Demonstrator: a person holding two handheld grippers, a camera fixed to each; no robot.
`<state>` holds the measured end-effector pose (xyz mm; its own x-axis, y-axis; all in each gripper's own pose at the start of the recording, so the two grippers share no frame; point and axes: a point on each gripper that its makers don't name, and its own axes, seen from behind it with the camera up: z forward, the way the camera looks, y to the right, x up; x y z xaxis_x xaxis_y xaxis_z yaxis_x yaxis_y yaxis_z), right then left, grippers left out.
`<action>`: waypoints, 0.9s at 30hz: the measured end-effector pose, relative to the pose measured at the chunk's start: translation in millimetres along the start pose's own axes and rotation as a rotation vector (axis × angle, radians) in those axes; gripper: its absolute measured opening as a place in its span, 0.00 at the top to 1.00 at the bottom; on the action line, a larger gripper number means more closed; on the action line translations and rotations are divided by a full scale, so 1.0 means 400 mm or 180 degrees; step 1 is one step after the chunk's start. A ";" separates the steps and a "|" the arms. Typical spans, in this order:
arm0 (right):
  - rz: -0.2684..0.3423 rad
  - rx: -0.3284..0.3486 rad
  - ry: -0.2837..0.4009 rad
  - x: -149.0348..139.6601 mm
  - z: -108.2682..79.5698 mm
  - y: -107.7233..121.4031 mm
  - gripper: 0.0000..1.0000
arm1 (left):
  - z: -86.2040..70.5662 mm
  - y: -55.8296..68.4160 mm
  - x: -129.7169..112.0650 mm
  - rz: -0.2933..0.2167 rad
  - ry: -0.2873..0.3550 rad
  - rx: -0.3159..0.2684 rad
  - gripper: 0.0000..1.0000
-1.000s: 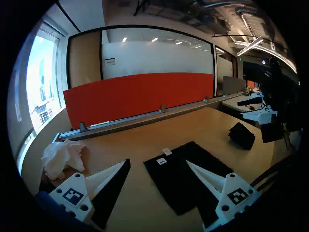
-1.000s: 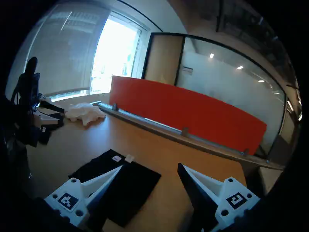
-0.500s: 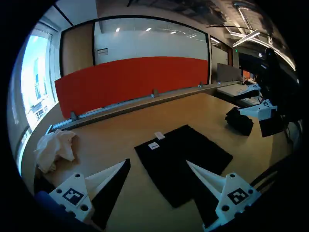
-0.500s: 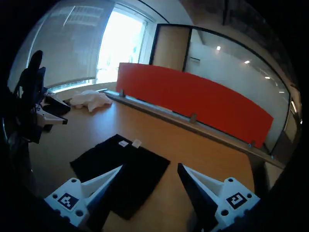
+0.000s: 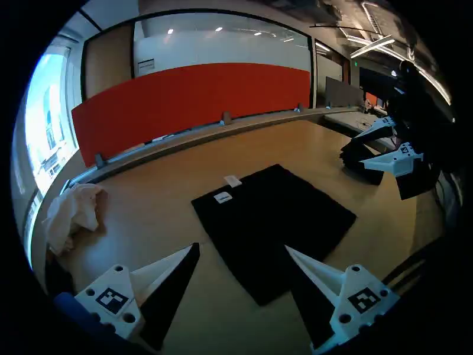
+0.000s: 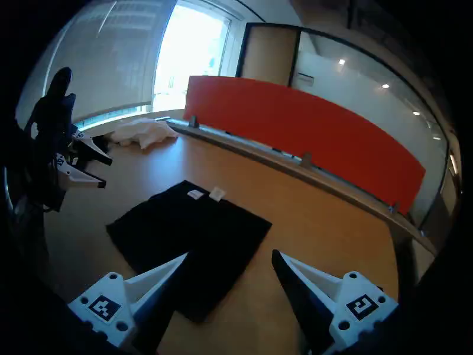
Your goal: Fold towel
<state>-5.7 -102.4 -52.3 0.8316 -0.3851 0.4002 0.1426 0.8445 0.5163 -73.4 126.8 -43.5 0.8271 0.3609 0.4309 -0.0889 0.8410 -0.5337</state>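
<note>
A black towel [image 5: 272, 222] lies flat on the wooden table [image 5: 165, 201], with white tags at its far edge. My left gripper [image 5: 239, 254] hovers open above its near left corner, nothing between the fingers. In the right gripper view the same black towel [image 6: 189, 242] is spread out, and my right gripper [image 6: 230, 260] stands open over its near right edge. The left gripper [image 6: 83, 163] also appears at the far left of the right gripper view. At the right side of the left gripper view the right gripper [image 5: 393, 154] is seen.
A crumpled white cloth [image 5: 71, 213] lies at the table's left end, near the window. A folded dark cloth [image 5: 358, 157] sits at the right, behind the other gripper. A red divider panel [image 5: 189, 100] on a metal rail borders the table's far edge.
Both grippers have tilted down and come closer to the black towel, which now sits larger and more central in both views. Both stay open.
</note>
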 end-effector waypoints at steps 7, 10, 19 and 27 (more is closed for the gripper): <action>-0.0030 0.0101 -0.0178 -0.065 0.015 -0.023 0.00 | 0.024 0.018 -0.058 0.0035 -0.0167 -0.0080 0.04; -0.0033 0.0151 -0.0254 -0.088 0.021 -0.032 0.00 | 0.034 0.027 -0.083 0.0068 -0.0251 -0.0126 0.04; -0.0007 0.0323 -0.0508 -0.167 0.038 -0.065 0.01 | 0.062 0.044 -0.159 0.0078 -0.0514 -0.0245 0.05; -0.0006 0.0370 -0.0671 -0.235 0.052 -0.081 0.01 | 0.082 0.042 -0.227 0.0047 -0.0719 -0.0239 0.04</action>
<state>-99.7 -101.4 -90.8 0.6991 -0.4662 0.5421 0.0711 0.7998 0.5961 -168.2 121.5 -67.6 0.6801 0.4611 0.5699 -0.0516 0.8055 -0.5903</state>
